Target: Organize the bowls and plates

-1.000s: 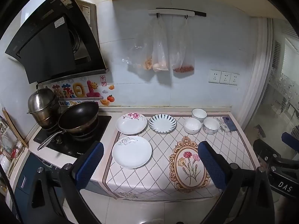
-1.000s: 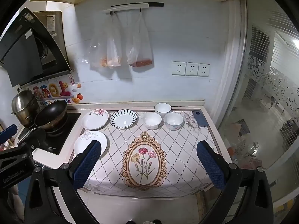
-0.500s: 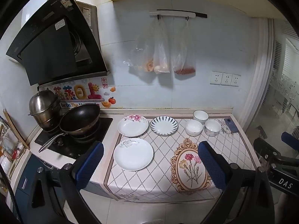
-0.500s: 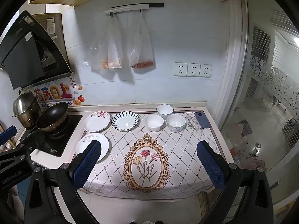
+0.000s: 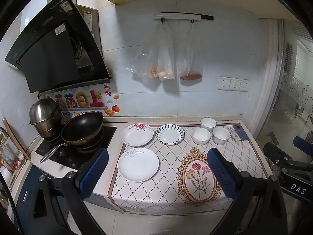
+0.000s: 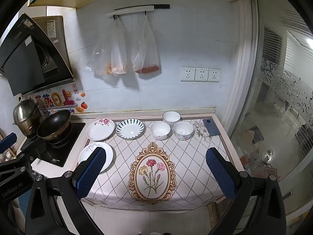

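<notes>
Three plates [image 5: 138, 164] lying flat at left, three white bowls [image 5: 201, 135] upright, clustered at back right

Counter cloth [image 6: 187, 156]: cream, dark dotted diamond grid, gold-framed oval with red, pink and yellow carnations. Nearest plate [image 5: 138, 164]: white, pale grey flower at the rim. Second plate [image 5: 137, 134]: white, pink blossoms. Third plate [image 5: 169, 134]: white centre, dark blue radiating stripes. Three bowls [image 6: 160, 130]: white. Wok [image 5: 82, 127]: black. Gripper pads [image 6: 90, 173]: blue, textured.
</notes>
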`<action>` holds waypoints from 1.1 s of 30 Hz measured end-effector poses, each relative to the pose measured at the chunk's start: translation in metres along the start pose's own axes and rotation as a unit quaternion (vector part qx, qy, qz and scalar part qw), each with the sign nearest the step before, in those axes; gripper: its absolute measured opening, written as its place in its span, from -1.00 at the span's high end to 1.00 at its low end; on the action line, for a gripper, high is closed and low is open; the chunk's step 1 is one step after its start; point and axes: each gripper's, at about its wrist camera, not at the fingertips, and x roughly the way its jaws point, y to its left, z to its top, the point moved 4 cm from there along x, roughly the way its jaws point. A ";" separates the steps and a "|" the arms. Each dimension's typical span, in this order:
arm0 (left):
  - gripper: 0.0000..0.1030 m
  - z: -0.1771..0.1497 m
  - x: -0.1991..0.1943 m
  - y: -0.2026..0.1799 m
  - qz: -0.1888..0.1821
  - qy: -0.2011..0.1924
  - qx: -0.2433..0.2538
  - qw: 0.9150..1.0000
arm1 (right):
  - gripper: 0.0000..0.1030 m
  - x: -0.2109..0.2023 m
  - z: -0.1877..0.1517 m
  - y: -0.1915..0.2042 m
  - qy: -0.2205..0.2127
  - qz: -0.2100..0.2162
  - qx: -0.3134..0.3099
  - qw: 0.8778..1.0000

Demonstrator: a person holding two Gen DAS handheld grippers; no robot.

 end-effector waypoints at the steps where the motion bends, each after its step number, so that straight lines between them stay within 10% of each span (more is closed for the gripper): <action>1: -0.99 -0.001 0.000 -0.001 0.000 0.000 0.000 1.000 | -1.00 -0.001 0.000 0.000 0.000 0.000 0.000 1.000; 33: -0.99 -0.005 0.006 -0.001 -0.002 0.028 -0.008 1.000 | -1.00 0.002 0.001 -0.010 0.012 0.002 0.008 1.000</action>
